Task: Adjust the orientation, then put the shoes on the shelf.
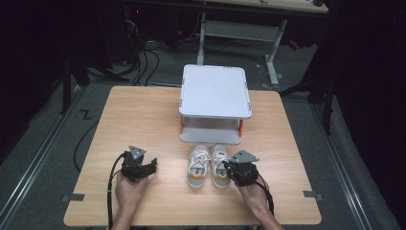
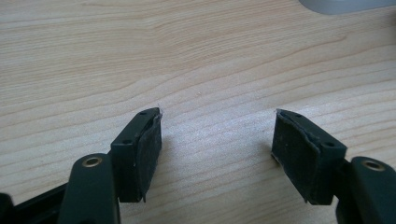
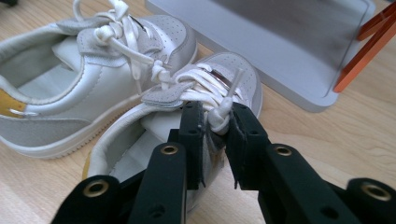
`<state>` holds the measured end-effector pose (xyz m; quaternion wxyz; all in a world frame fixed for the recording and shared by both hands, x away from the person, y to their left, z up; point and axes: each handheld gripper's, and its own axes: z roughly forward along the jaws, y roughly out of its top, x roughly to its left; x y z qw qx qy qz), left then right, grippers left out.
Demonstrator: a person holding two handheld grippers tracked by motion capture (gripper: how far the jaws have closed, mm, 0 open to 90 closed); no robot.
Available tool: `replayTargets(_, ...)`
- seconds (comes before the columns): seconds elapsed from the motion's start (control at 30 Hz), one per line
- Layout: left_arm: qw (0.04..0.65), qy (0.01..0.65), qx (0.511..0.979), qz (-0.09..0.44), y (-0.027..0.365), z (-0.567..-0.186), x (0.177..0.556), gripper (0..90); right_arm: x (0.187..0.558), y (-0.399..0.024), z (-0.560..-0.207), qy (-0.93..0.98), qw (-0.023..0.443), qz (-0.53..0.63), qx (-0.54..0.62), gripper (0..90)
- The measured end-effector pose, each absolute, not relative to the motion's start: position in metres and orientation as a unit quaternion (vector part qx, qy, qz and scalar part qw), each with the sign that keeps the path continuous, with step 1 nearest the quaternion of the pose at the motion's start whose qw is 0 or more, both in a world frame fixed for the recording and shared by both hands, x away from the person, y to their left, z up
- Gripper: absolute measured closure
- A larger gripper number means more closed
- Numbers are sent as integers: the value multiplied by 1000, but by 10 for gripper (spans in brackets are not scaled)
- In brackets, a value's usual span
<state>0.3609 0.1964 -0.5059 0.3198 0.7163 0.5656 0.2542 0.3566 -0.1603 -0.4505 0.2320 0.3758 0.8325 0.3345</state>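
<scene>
Keep right gripper (image 3: pixel 215 135) jaws clamped on right sneaker (image 3: pixel 187 116) lace knot, tug gently; left gripper (image 2: pixel 217 140) jaws spread, empty.

Two white shoes (image 1: pixel 208 165) stand side by side, one by the right gripper's (image 1: pixel 229 168) fingers (image 3: pixel 194 135), one beyond. One grey two-level stand (image 1: pixel 215 91) with two orange posts (image 1: pixel 181 125) ahead. One tabletop (image 1: pixel 139 120). Two grippers, left gripper (image 1: pixel 154 164) apart.

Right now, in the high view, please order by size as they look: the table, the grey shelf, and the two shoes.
1. table
2. grey shelf
3. left shoe and right shoe: they look alike, so no ranking.
</scene>
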Motion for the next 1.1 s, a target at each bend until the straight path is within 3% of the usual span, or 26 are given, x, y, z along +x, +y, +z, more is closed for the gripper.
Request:
replayTargets(0.17, 320, 572, 711, 255, 197, -506, 361, 333, 360, -165, -452, 827, 186, 361, 388, 561)
replayTargets(0.33, 315, 577, 708, 258, 196, -506, 361, 311, 359, -182, -451, 807, 163, 404, 399, 466)
replayTargets(0.63, 317, 574, 711, 255, 195, -506, 361, 295, 354, -240, -463, 770, 167, 454, 417, 459)
replayTargets(0.87, 317, 573, 711, 256, 194, -506, 359, 301, 369, -284, -488, 747, 221, 385, 494, 479)
replayTargets(1.1, 322, 571, 713, 251, 191, -503, 356, 310, 382, -306, -500, 742, 235, 332, 533, 473)
